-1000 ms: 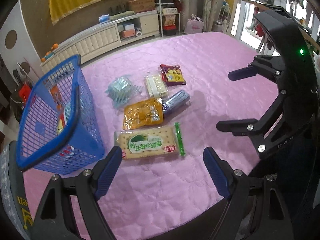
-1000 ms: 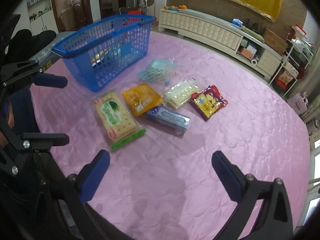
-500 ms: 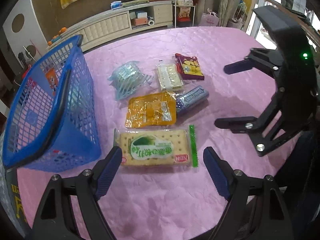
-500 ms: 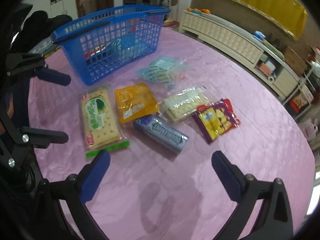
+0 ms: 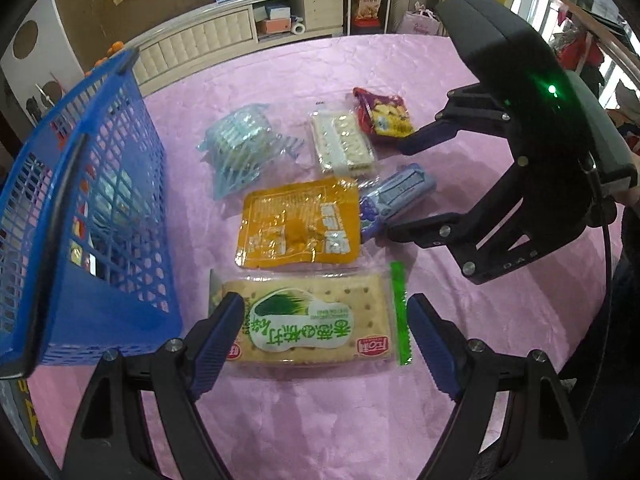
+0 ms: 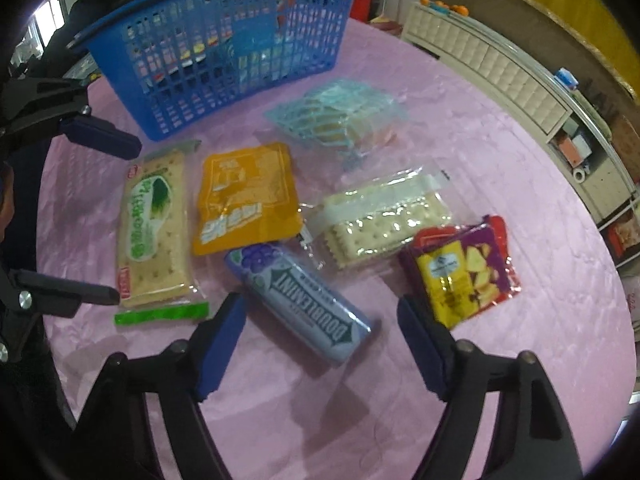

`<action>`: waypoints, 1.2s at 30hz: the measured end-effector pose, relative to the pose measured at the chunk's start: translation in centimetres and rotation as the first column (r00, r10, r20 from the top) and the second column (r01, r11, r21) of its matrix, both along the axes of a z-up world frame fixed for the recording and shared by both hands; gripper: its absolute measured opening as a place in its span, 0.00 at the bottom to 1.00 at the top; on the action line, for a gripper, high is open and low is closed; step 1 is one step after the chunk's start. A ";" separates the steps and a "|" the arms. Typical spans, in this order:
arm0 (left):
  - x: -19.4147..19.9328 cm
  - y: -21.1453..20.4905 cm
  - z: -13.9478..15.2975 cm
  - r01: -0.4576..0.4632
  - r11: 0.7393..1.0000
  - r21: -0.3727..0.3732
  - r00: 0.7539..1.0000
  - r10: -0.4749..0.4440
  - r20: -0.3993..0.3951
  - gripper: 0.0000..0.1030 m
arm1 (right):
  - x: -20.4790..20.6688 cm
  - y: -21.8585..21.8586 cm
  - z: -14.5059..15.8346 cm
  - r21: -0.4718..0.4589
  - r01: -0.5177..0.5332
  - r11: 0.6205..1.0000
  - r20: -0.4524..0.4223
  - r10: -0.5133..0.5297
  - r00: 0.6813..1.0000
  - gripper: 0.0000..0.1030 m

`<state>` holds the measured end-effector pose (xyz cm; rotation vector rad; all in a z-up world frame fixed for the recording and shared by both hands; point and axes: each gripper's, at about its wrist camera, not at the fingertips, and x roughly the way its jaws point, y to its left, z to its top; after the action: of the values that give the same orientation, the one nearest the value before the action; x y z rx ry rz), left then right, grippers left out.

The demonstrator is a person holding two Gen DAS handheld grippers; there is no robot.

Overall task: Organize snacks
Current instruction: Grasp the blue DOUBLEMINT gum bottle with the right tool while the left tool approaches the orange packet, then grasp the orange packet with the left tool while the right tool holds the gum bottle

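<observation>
One blue basket (image 5: 80,208) on my pink tablecloth (image 5: 320,420), snacks already inside, far left of the loose ones. Six loose packs: green-label cracker pack (image 5: 308,320) between my left gripper (image 5: 326,336) fingertips, jaws wide, holding nothing. Doublemint gum pack (image 6: 300,304) between my right gripper (image 6: 320,344) tips, also wide, empty. One orange pouch (image 5: 300,224), one teal pack (image 5: 240,148), one clear cracker sleeve (image 6: 380,220), one purple-yellow chip bag (image 6: 460,268) crowd close behind.
</observation>
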<state>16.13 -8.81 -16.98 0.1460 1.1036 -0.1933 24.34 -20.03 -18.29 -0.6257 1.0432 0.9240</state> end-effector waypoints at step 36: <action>7.4 -1.9 -1.8 -0.054 0.995 0.089 0.997 0.059 -0.054 0.79 | -0.9 -5.4 0.0 0.050 0.087 0.995 -0.074 -0.083 0.994 0.33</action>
<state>23.56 -10.72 -18.82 0.1882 1.1719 -0.0984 23.47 -25.39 -18.27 -0.5031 1.0972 0.9022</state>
